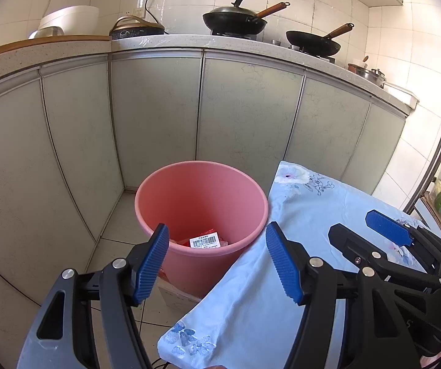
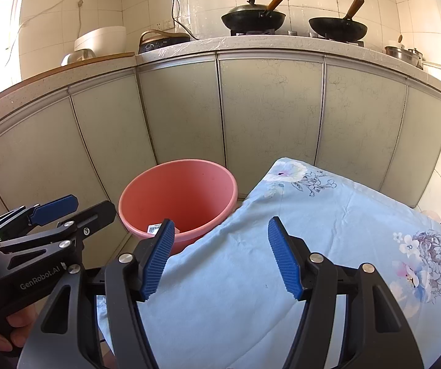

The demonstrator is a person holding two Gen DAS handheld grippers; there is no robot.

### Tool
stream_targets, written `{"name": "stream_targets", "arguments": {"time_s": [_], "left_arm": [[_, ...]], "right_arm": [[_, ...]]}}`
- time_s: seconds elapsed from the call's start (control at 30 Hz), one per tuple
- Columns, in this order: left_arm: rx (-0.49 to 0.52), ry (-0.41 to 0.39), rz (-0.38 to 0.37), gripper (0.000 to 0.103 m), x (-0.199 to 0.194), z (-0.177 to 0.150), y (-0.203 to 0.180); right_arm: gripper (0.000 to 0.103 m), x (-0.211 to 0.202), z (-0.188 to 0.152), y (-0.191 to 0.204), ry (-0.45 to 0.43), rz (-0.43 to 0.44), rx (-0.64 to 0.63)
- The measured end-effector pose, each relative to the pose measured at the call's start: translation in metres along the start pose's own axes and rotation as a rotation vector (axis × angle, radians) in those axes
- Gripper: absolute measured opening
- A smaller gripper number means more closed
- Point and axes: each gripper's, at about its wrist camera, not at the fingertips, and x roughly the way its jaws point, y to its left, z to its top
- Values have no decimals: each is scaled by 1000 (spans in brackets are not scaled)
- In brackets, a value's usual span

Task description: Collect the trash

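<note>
A pink bucket (image 1: 202, 190) (image 2: 177, 190) stands on the floor against the cabinet fronts, left of a table under a light blue floral cloth (image 1: 312, 215) (image 2: 328, 215). At the bucket's bottom lies a red wrapper with a white barcode label (image 1: 205, 241) (image 2: 155, 228). My left gripper (image 1: 217, 226) (image 2: 92, 202) hovers above the bucket's near rim, open, with nothing between its blue pads. My right gripper (image 2: 220, 220) (image 1: 351, 223) is open and empty too, held above the cloth near the table's left edge. No loose trash shows on the cloth.
Grey-green cabinet doors (image 1: 155, 117) run behind the bucket under a stone counter (image 2: 275, 44). On the counter stand two black woks (image 1: 235, 20) (image 1: 312, 41), a white rice cooker (image 1: 69, 20) and steel pots (image 2: 403, 53). A cardboard box (image 1: 177, 296) sits by the bucket's base.
</note>
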Motion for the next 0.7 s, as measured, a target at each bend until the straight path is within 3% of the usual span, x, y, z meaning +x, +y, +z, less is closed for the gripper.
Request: {"name": "stream_targets", "arguments": {"time_s": [0.7], "left_arm": [[2, 6, -5, 64, 2, -3, 0]], "right_arm": [[64, -1, -1, 0, 0, -2, -3]]}}
